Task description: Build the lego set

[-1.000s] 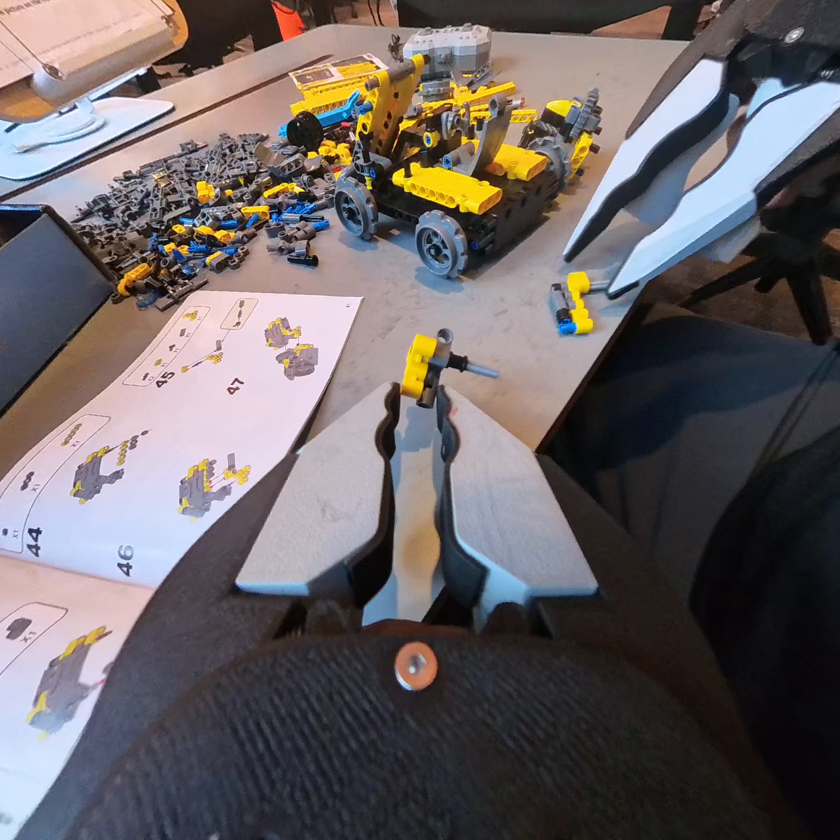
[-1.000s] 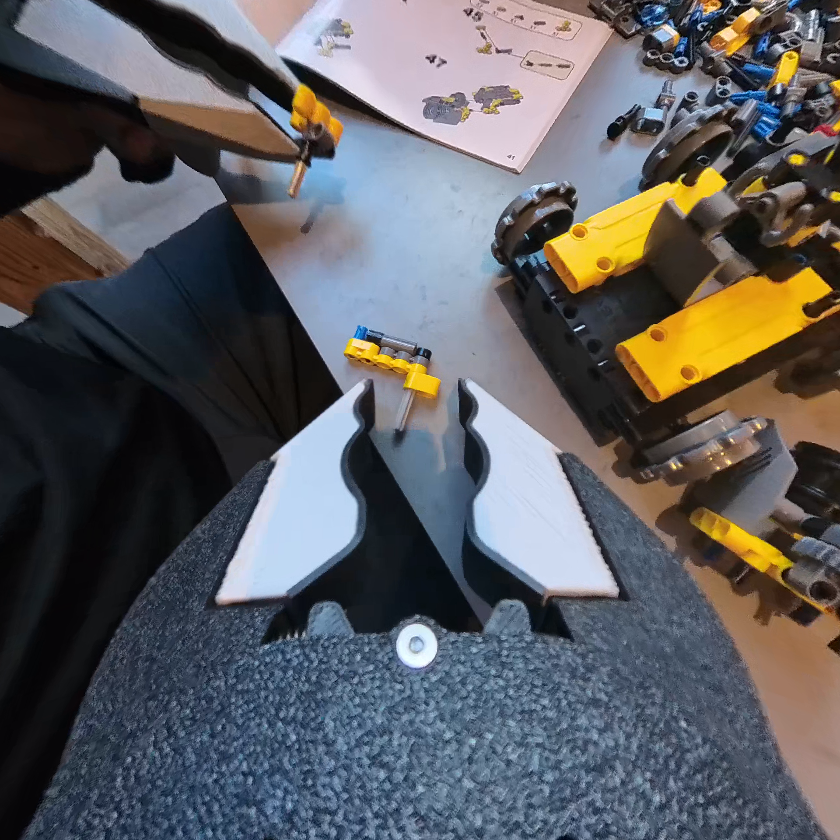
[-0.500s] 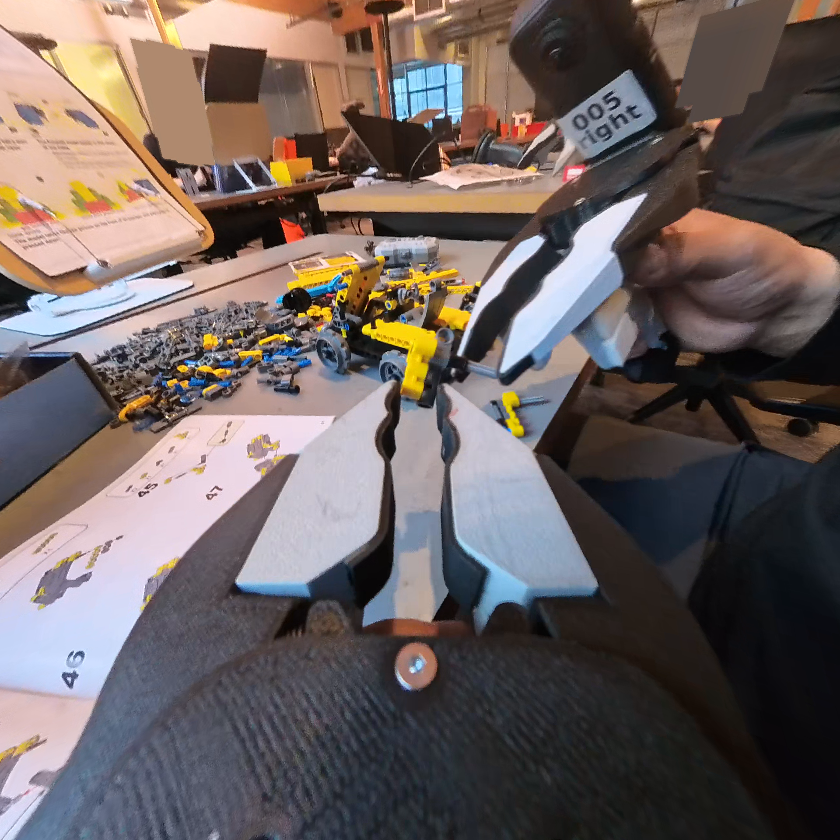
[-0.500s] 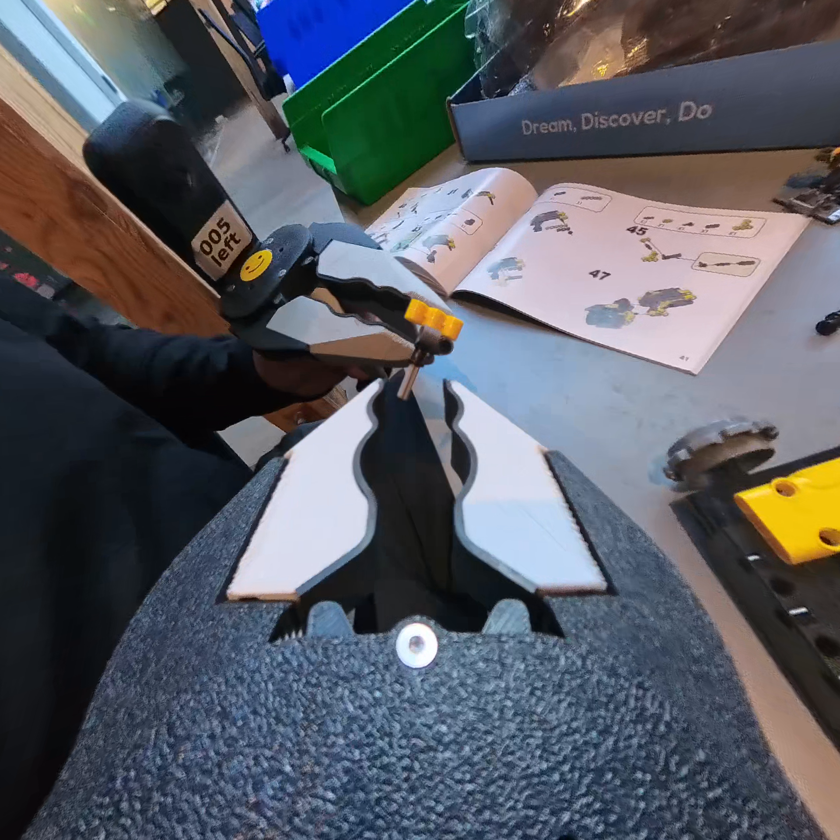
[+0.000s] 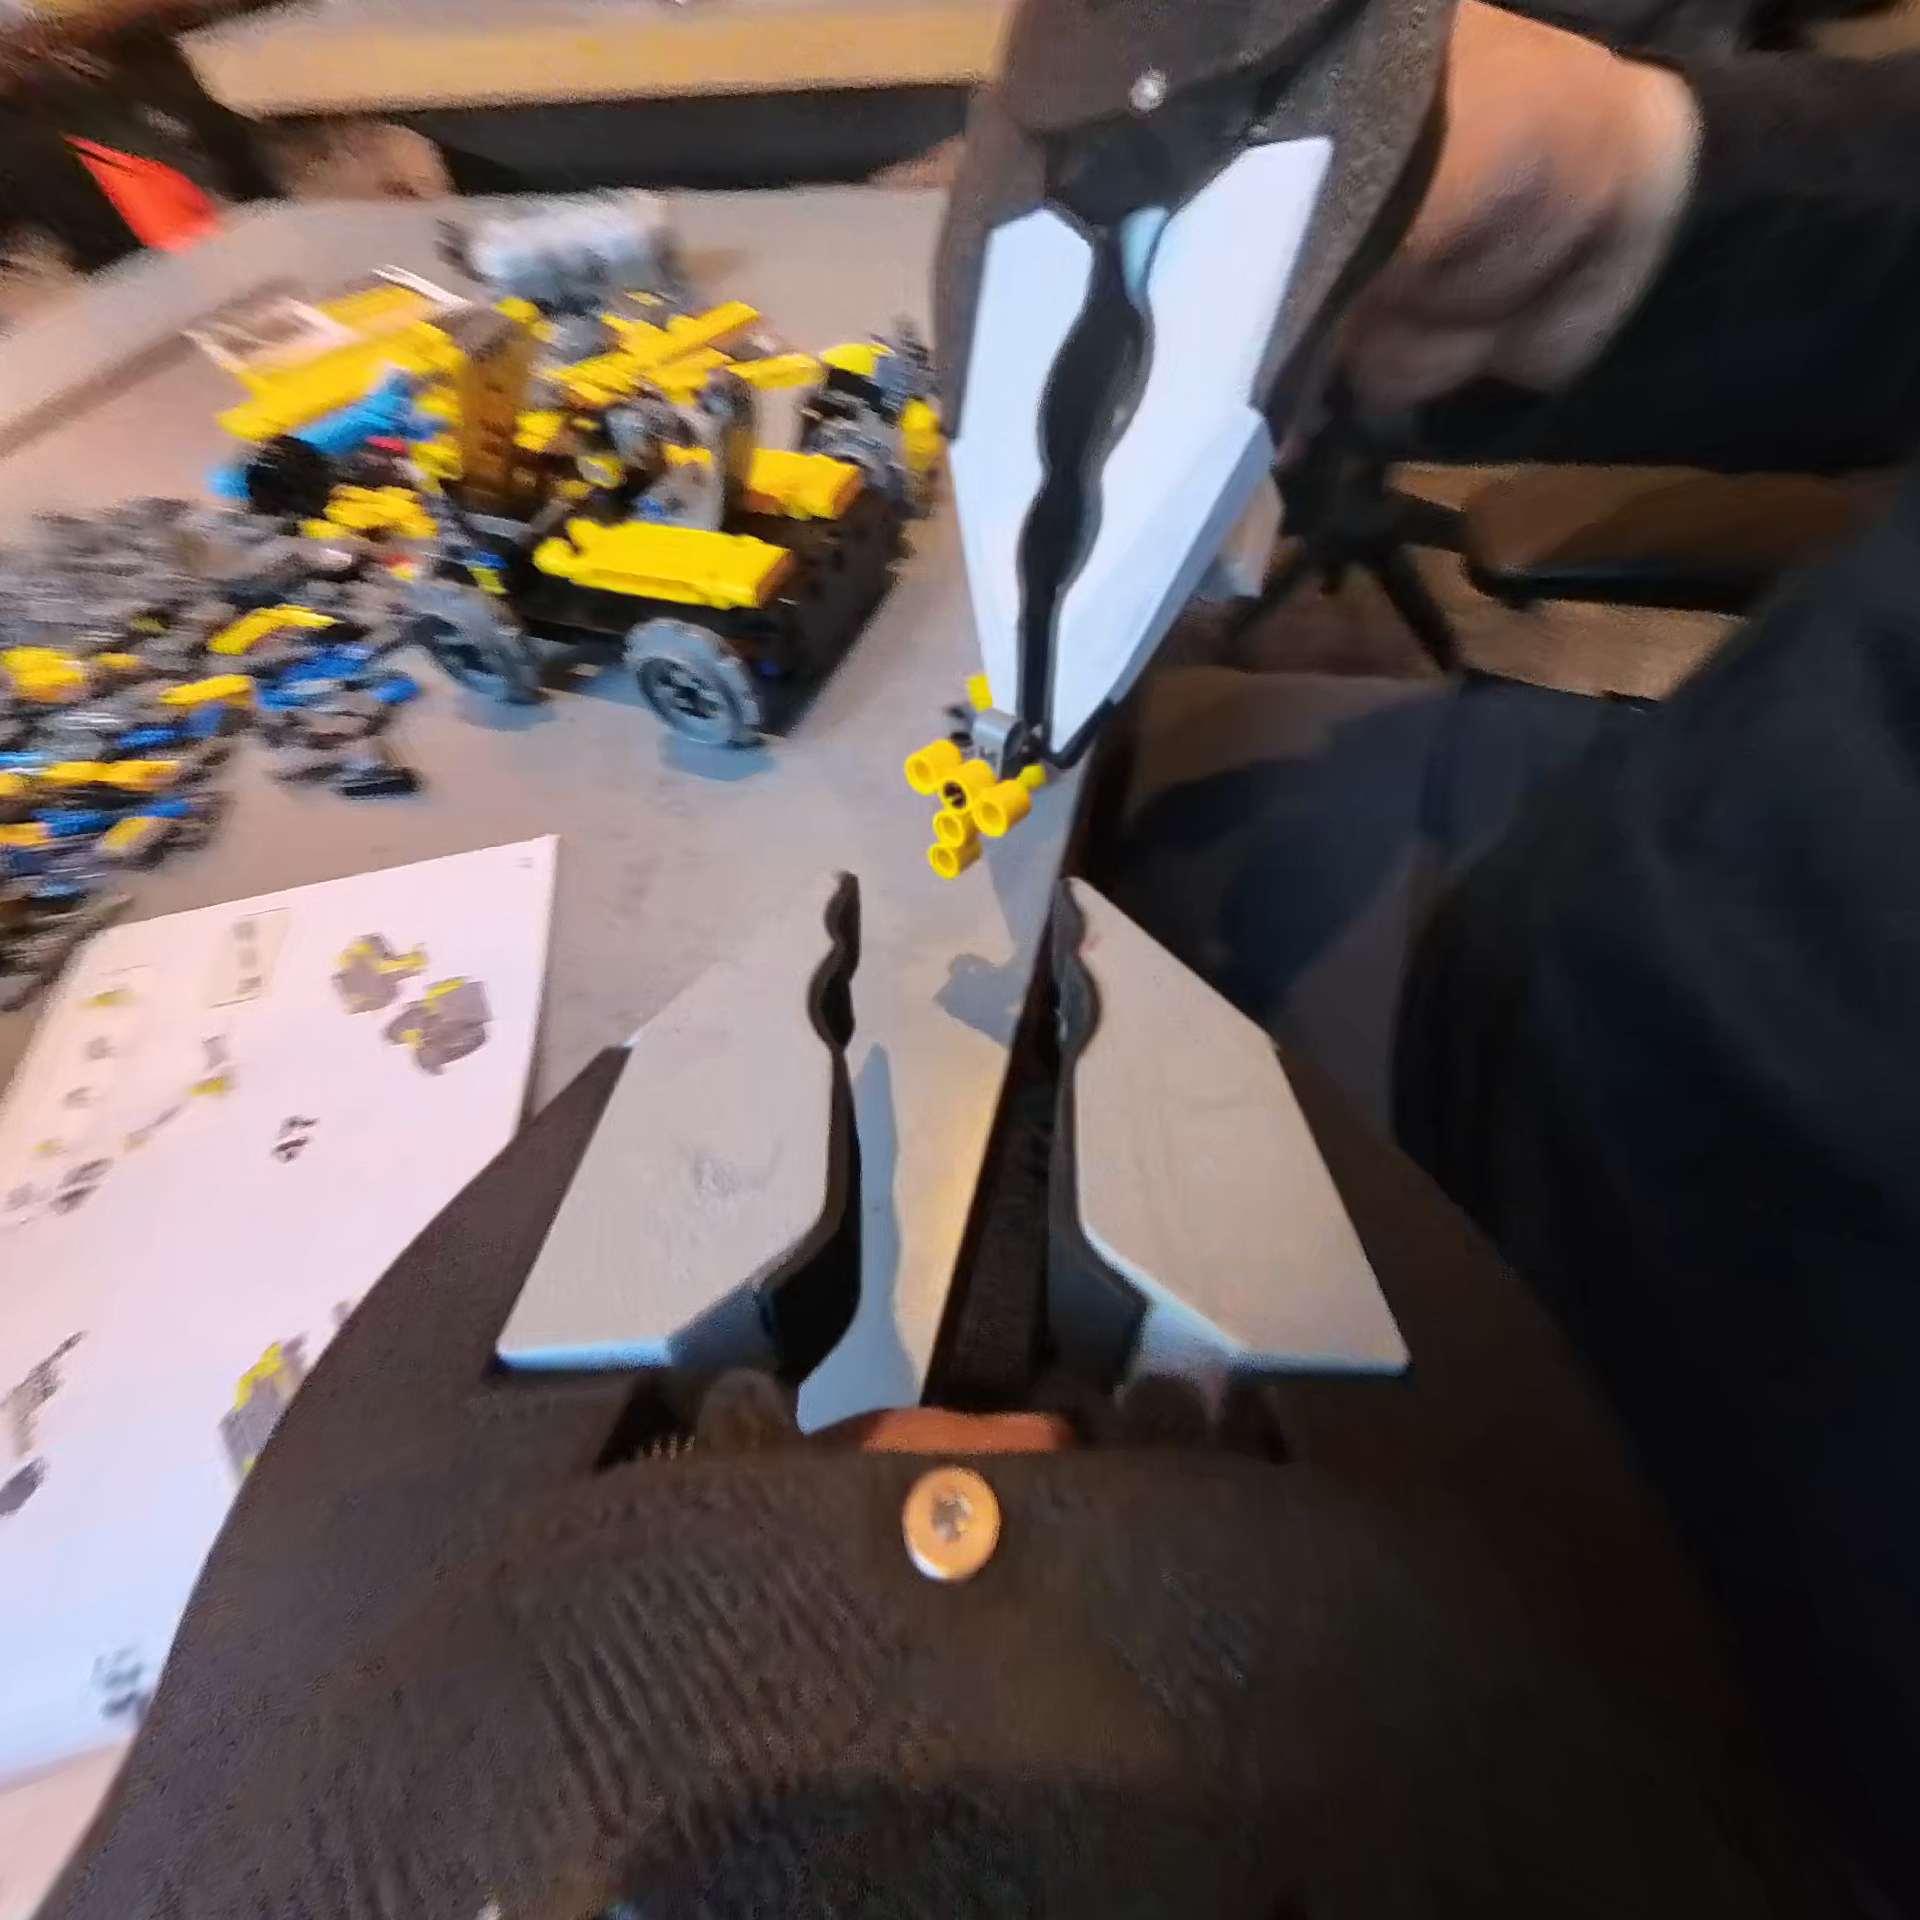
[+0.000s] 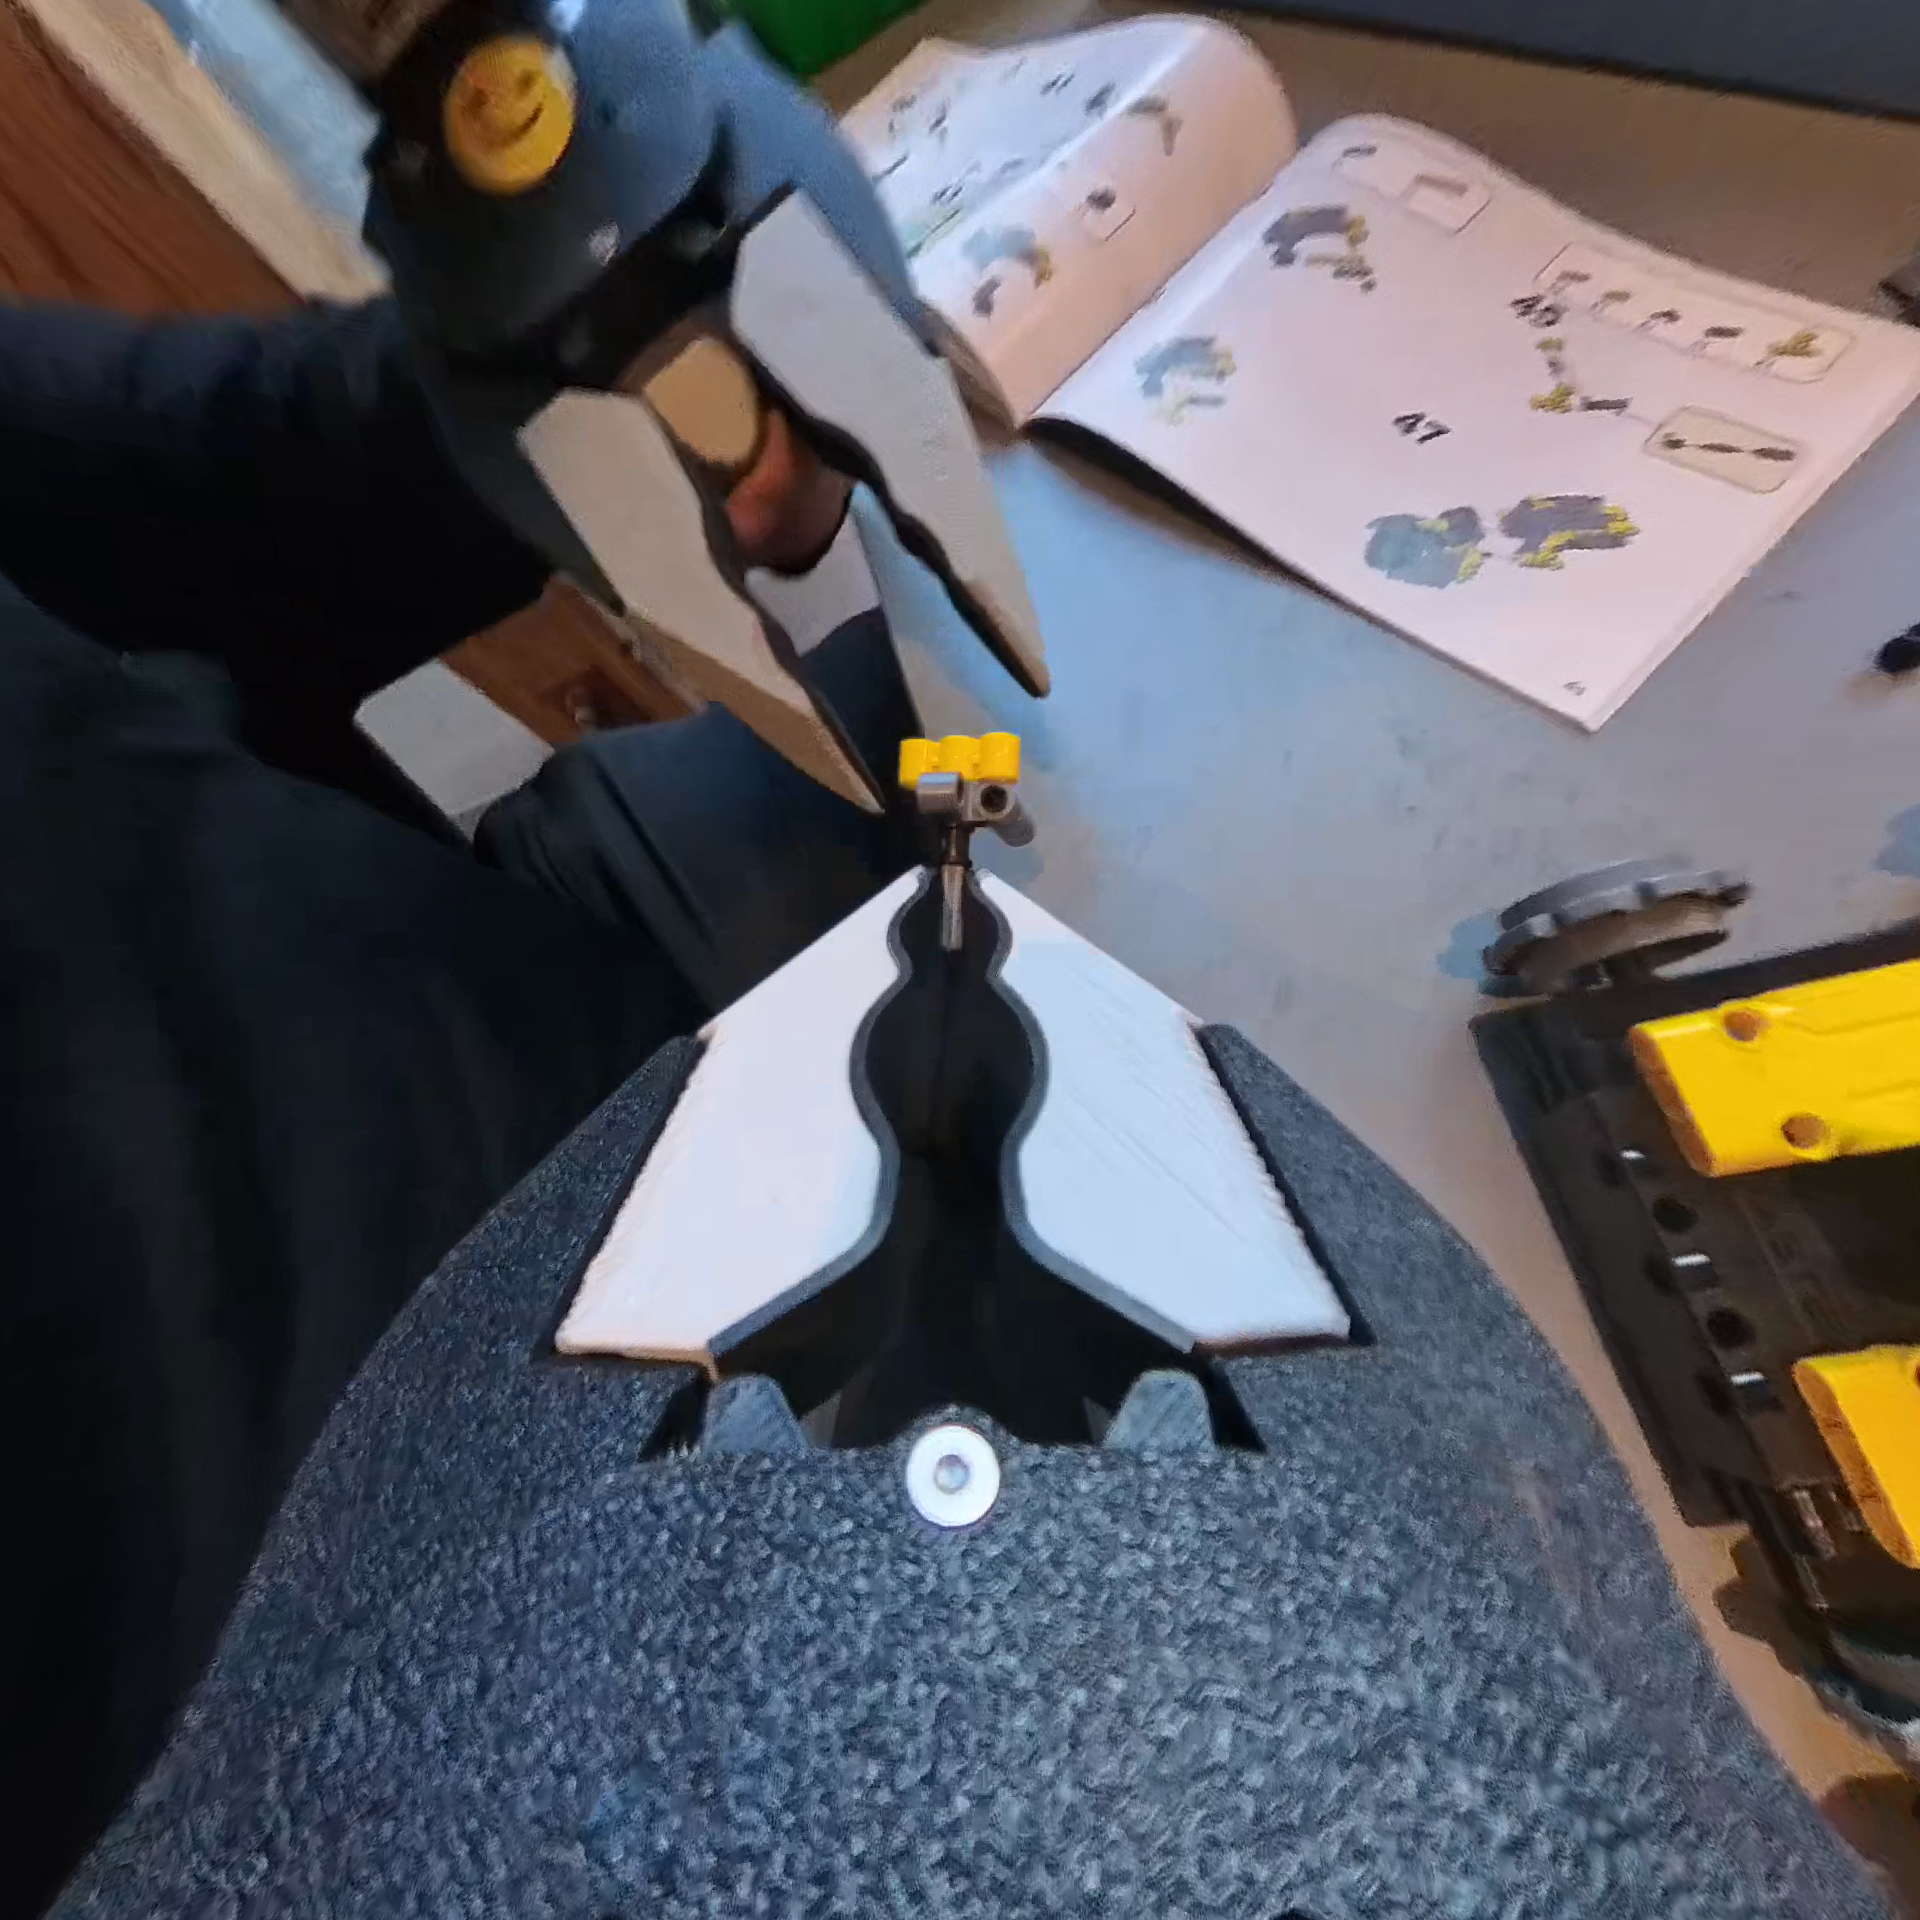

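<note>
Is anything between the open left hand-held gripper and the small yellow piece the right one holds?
Nothing visible. The left hand-held gripper is open with the yellow piece just ahead of its tips, held by its grey axle in the right hand-held gripper.

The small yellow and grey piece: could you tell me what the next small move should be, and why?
Probably draw the left gripper clear. Its jaws are open and empty, while the right gripper is shut on the grey axle of the small yellow and grey piece, above the table.
</note>
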